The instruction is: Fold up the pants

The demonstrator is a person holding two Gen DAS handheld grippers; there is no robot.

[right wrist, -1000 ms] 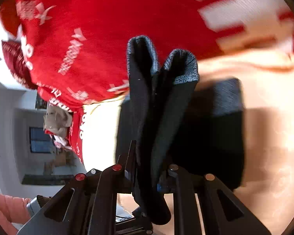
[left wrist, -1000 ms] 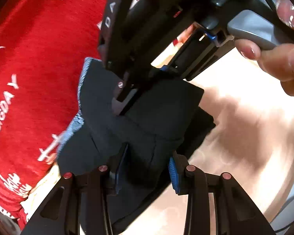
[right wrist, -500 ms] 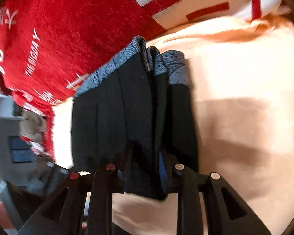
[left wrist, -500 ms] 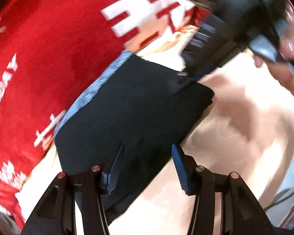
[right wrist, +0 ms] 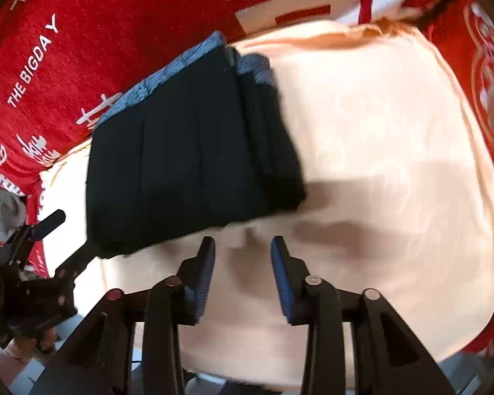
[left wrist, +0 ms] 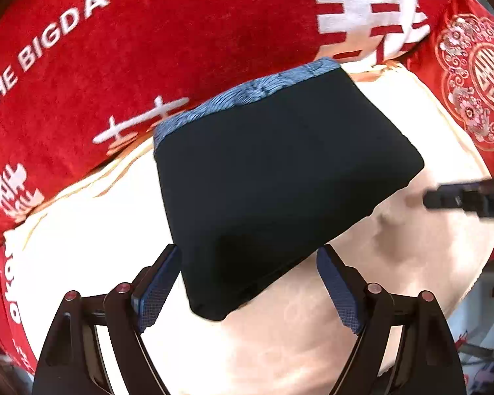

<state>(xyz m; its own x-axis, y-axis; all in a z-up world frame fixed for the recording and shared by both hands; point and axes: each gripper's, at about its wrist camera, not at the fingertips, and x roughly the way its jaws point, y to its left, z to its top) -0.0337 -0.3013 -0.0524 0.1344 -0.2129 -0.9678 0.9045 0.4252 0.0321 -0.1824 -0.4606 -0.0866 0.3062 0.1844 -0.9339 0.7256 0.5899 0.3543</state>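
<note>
— Right, what's the widest thing on show?

— That big red blanket (left wrist: 148, 49) across the far side, white lettering on it, "THE BIGDAY". In front of it lies a cream cushion surface (left wrist: 313, 345), pale and softly patterned, running out to the right.

— And the pants?

— The pants (left wrist: 280, 181) sit folded into a compact black block on the cream surface, their blue-grey waistband (left wrist: 247, 95) at the far edge, touching the red blanket. From the right wrist view the pants (right wrist: 187, 164) show stacked layers along their right side.

— Grippers?

— The left gripper (left wrist: 247, 283) has just been opening; its jaws stand wide, one blue pad either side of the near corner of the block, neither pressing on it. The right gripper (right wrist: 242, 273) has also just been opening, jaws partly apart, nothing between them, only bare cream surface. It hangs just near of the pants' near edge.

— Can either see the other?

— Yes, the left gripper (right wrist: 49, 247) shows at the left edge of the right view, beside the pants.
</note>
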